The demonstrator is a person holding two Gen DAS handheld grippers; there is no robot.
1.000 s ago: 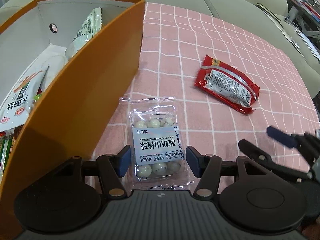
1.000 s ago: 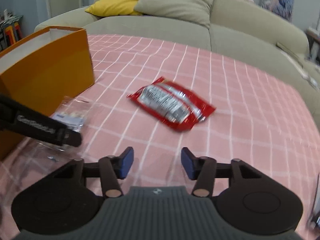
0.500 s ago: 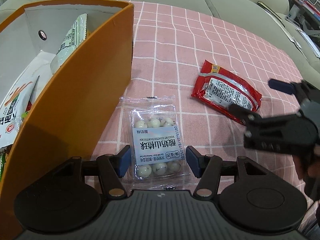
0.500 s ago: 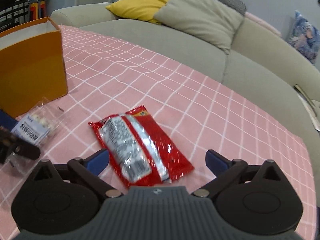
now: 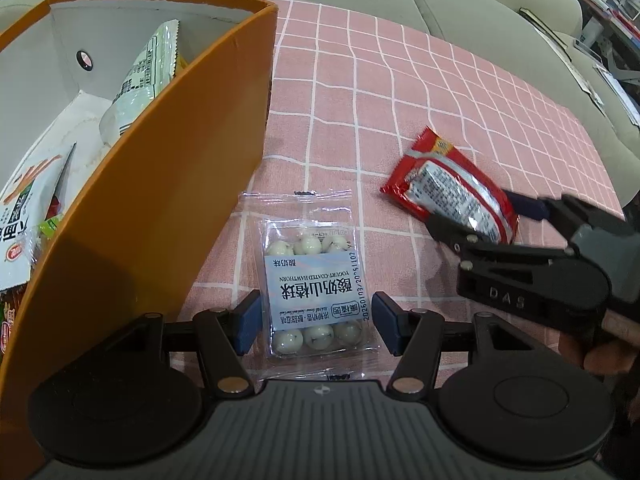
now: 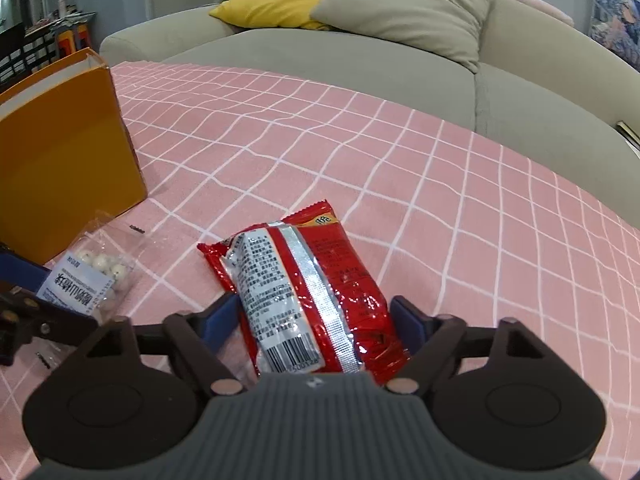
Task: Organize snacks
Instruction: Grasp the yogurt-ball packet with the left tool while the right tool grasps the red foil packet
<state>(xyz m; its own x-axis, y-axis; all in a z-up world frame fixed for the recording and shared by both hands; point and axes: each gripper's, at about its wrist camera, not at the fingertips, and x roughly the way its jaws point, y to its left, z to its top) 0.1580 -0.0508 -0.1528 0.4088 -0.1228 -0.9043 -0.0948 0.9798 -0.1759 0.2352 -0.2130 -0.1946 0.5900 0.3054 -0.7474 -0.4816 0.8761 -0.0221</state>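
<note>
Right gripper (image 6: pixel 314 322) straddles the crinkly red foil snack packet (image 6: pixel 308 292), jaws just closing in, pads not yet pressing. Left gripper (image 5: pixel 316 322) open around the clear bag of white yogurt balls (image 5: pixel 312 288), unchanged. Both remain on the pink checked cloth (image 5: pixel 400 80) beside the orange cardboard box (image 5: pixel 160 184) (some packets already inside). Earlier, right gripper was short of the packet.

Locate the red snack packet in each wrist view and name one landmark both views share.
Left wrist view: the red snack packet lies right of centre on the pink checked cloth, with the right gripper around its near end.
Right wrist view: the red snack packet fills the lower centre, between the right gripper's blue pads.
Shared landmark: the orange box, at the left in both views.
</note>
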